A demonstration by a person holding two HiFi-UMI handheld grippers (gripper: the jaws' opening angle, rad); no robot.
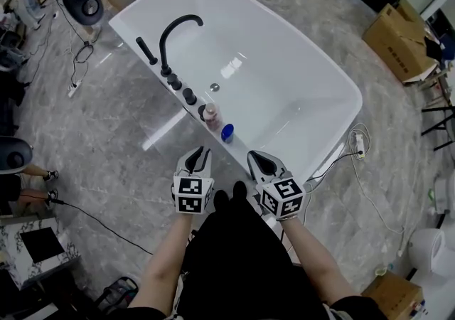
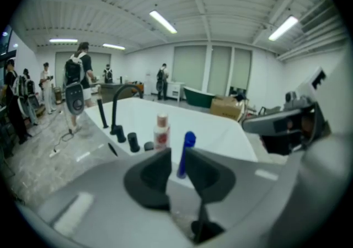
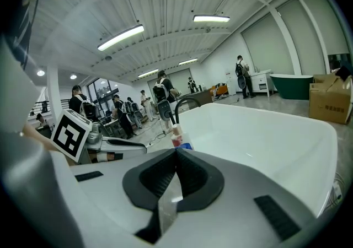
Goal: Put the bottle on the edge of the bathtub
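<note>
A white bathtub [image 1: 129, 31] fills the middle of the head view. On its near rim stand a small blue bottle [image 1: 227, 132] and, just behind it, a pinkish bottle with a tan cap [image 1: 211, 114]. My left gripper [image 1: 202, 151] hovers short of the rim, a little left of the blue bottle and not touching it. In the left gripper view its jaws [image 2: 176, 156] stand a narrow gap apart with nothing between them; the blue bottle [image 2: 186, 153] shows beyond the gap, the pinkish one [image 2: 161, 131] to its left. My right gripper [image 1: 257, 158] is shut and empty [image 3: 176, 150].
A black curved faucet [image 1: 174, 34] and black knobs [image 1: 181, 89] line the rim left of the bottles. A cardboard box [image 1: 398, 38] lies at the far right. Cables [image 1: 78, 62] and a power strip [image 1: 359, 144] lie on the marble floor. People stand far off.
</note>
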